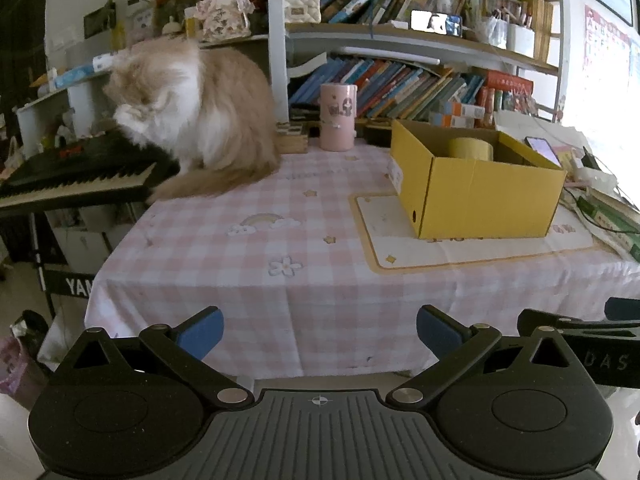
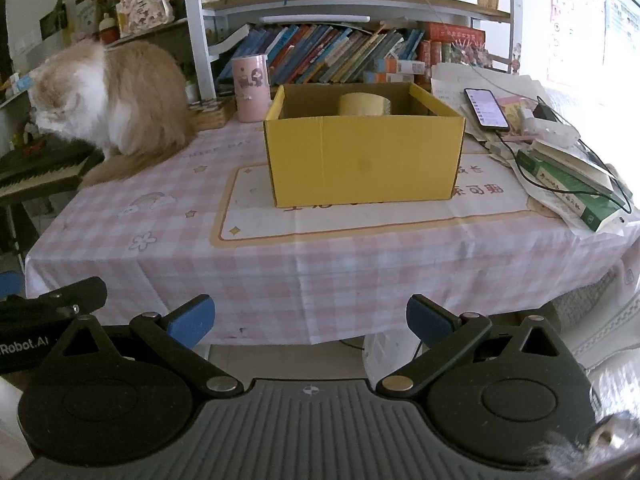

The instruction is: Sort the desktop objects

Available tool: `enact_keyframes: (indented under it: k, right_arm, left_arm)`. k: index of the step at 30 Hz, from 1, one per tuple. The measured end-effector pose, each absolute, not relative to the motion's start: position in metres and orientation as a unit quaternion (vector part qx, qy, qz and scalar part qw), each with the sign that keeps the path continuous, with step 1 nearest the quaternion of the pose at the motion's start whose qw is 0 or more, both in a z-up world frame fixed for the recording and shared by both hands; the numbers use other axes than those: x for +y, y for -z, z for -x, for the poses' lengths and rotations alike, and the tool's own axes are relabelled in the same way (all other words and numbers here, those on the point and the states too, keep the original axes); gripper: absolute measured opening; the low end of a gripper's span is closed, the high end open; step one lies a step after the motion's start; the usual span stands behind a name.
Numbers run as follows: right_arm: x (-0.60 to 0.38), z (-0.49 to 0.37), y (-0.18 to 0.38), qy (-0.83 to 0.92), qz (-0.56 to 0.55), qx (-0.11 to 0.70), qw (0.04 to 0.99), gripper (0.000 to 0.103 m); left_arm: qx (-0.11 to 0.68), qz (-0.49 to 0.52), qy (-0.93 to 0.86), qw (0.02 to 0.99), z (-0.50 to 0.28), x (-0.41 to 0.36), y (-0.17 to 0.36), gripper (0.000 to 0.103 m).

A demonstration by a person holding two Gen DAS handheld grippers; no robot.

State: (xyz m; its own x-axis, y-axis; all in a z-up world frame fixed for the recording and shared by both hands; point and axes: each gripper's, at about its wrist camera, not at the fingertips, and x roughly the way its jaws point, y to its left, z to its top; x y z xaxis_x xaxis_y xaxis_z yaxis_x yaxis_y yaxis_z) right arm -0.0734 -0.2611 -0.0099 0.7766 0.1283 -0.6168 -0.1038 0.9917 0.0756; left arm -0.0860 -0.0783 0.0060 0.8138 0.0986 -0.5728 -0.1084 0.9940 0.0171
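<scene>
Just off table edge, left gripper, right gripper agape

We see a bench under a pink-and-white checked cloth, a white-framed wooden bookshelf crammed with leaning books behind it, and bright daylight flooding from the right.

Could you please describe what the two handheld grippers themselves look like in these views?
Both the left gripper and right gripper are matte black, with angular linkage arms on silver pivots, round side housings, a ribbed grey centre plate bearing a crosshair mark, and blue fingertips.
</scene>
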Motion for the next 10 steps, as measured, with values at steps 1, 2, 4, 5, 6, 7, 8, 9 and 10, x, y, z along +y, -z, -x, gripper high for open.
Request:
enact_keyframes:
  k: [1, 2, 4, 5, 6, 7, 8, 9, 10]
  right_arm:
    - [-0.2610, 0.0730, 0.0100, -0.061, -0.019, 0.329, 0.942, 0.103]
    - [-0.2615, 0.0733, 0.0104, -0.061, -0.019, 0.329, 0.942, 0.103]
    - [-0.2613, 0.0730, 0.0099, -0.061, -0.019, 0.329, 0.942, 0.103]
    - [-0.2615, 0.0729, 0.0098, -0.062, -0.019, 0.328, 0.942, 0.103]
    - [-0.2616, 0.0729, 0.0098, -0.062, -0.019, 0.328, 0.942, 0.103]
    - [-0.2617, 0.0728, 0.0098, -0.062, -0.019, 0.329, 0.942, 0.103]
    - [-0.2619, 0.0730, 0.0104, -0.062, -0.019, 0.329, 0.942, 0.103]
    - [-0.2620, 0.0730, 0.0101, -0.062, -0.019, 0.329, 0.942, 0.103]
    - [-0.2619, 0.0727, 0.0097, -0.062, -0.019, 0.329, 0.942, 0.103]
  left_arm:
    - [0.300, 0.008, -0.055, 0.952, 0.0859, -0.0782, -0.0059, 0.103]
    - [0.300, 0.008, -0.054, 0.952, 0.0858, -0.0782, -0.0057, 0.103]
    - [0.300, 0.008, -0.054, 0.952, 0.0856, -0.0782, -0.0057, 0.103]
    - [0.300, 0.008, -0.054, 0.952, 0.0856, -0.0783, -0.0057, 0.103]
    - [0.299, 0.007, -0.054, 0.953, 0.0852, -0.0787, -0.0058, 0.103]
    - [0.299, 0.006, -0.054, 0.953, 0.0850, -0.0786, -0.0057, 0.103]
    - [0.299, 0.006, -0.054, 0.953, 0.0844, -0.0790, -0.0060, 0.103]
    - [0.299, 0.005, -0.054, 0.953, 0.0840, -0.0789, -0.0061, 0.103]
    - [0.299, 0.005, -0.053, 0.953, 0.0832, -0.0788, -0.0062, 0.103]
